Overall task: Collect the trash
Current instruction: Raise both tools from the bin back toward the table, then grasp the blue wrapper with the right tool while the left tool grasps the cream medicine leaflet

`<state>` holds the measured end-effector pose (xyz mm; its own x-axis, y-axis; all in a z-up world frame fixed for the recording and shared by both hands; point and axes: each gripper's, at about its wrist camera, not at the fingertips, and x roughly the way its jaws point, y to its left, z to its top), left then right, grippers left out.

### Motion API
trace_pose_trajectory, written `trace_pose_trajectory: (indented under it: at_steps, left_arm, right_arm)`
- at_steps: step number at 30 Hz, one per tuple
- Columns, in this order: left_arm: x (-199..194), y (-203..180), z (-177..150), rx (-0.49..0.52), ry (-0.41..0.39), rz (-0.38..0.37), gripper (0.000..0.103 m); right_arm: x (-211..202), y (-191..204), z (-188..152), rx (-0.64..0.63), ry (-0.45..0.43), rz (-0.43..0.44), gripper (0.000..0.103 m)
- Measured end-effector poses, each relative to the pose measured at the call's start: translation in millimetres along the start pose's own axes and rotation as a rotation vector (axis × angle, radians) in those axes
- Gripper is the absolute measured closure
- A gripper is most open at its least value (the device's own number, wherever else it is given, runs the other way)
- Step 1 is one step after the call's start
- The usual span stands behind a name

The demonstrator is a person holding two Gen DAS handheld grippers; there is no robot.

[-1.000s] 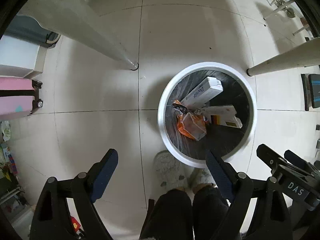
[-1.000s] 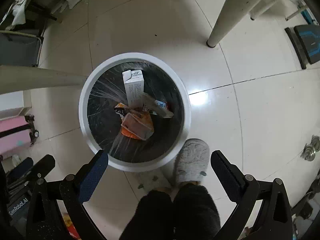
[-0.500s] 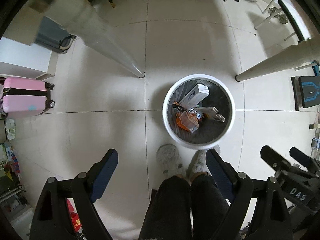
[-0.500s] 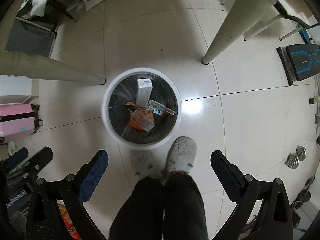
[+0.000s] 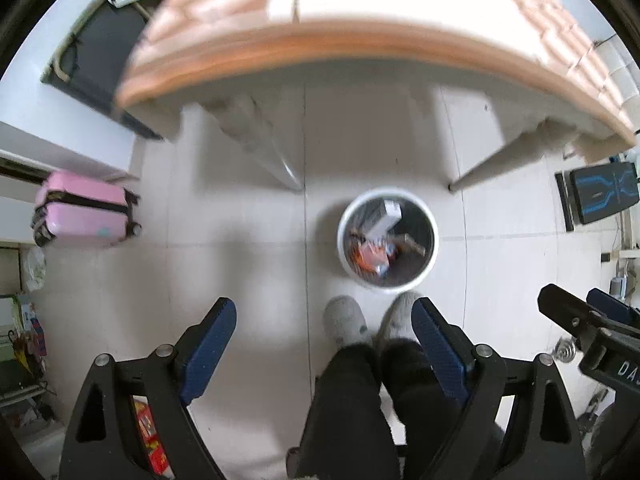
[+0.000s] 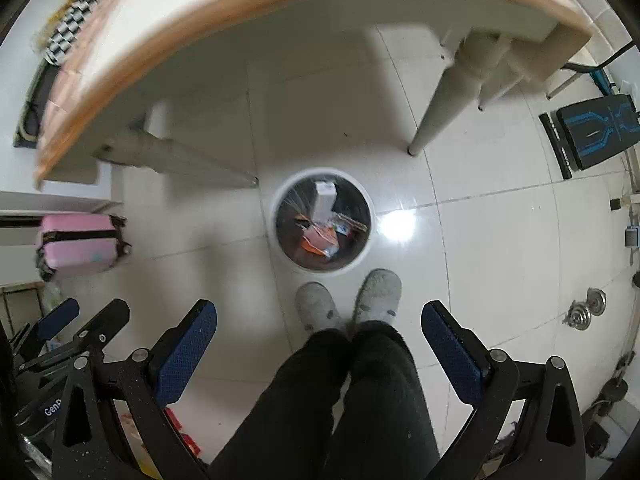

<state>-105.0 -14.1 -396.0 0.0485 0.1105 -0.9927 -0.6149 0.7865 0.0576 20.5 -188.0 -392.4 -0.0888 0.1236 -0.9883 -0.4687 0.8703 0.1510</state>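
Observation:
A white round bin (image 5: 428,258) with a black liner stands on the tiled floor, far below both cameras; it also shows in the right wrist view (image 6: 280,236). Inside lie a white carton (image 5: 386,216), an orange wrapper (image 5: 366,258) and other packaging; the carton (image 6: 324,196) and wrapper (image 6: 318,242) show in the right view too. My left gripper (image 5: 324,332) is open and empty, high above the floor. My right gripper (image 6: 320,338) is open and empty, also high above the bin. The right gripper also appears at the left view's right edge (image 5: 588,320).
A table with an orange-trimmed edge (image 5: 340,44) fills the top of both views, its legs (image 6: 432,124) beside the bin. The person's grey slippers (image 6: 378,288) stand just before the bin. A pink suitcase (image 5: 84,208) stands left. A black-and-blue bench (image 6: 592,132) lies right.
Both grippers have risen well above the bin, which now looks much smaller. The table's edge has come into view at the top. Both grippers stay open.

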Motion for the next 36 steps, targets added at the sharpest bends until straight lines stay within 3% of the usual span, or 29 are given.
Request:
trace_pose_trajectory:
  at_steps: [4, 8, 11, 14, 17, 22, 26, 28, 31, 36]
  left_arm:
    - [-37.3, 8.7, 26.1, -0.027, -0.083, 0.054, 0.013]
    - [-62.7, 15.9, 73.2, -0.075, -0.15, 0.075, 0.013]
    - [-78.2, 14.6, 116.3, -0.108, -0.197, 0.089, 0.013]
    - [-84.1, 8.6, 168.4, -0.119, -0.221, 0.102, 0.002]
    - [-85.6, -4.5, 218.3, -0.106, -0.23, 0.113, 0.002]
    - [-67.4, -51.9, 333.1, 0.084, -0.253, 0.217, 0.002]
    - [-41.7, -84.1, 416.9, 0.292, -0.221, 0.227, 0.002]
    - [-27.8, -106.2, 460.3, 0.442, -0.202, 0.239, 0.002]
    - [-12.6, -126.8, 500.8, 0.602, -0.172, 0.244, 0.002]
    - [15.3, -148.0, 535.3, 0.775, -0.07, 0.207, 0.002]
  right_arm:
    - [-48.2, 3.4, 16.7, 0.038, -0.06, 0.055, 0.0]
    - [-90.3, 7.4, 56.9, 0.069, -0.122, 0.104, 0.0]
    - [-117.3, 8.3, 101.3, 0.074, -0.168, 0.115, 0.0]
    - [-137.4, 1.0, 166.1, 0.07, -0.195, 0.108, 0.0]
    - [-144.7, -5.0, 231.7, 0.054, -0.206, 0.078, 0.0]
    - [-132.4, -11.9, 376.9, -0.01, -0.178, 0.009, 0.0]
    - [-109.0, -17.3, 484.5, -0.05, -0.134, -0.051, 0.0]
    - [-95.7, -20.3, 518.1, -0.068, -0.102, -0.059, 0.0]
    - [-75.2, -19.5, 560.4, -0.101, -0.06, -0.078, 0.0]
    - [-46.1, -13.4, 602.8, -0.149, -0.007, -0.102, 0.0]
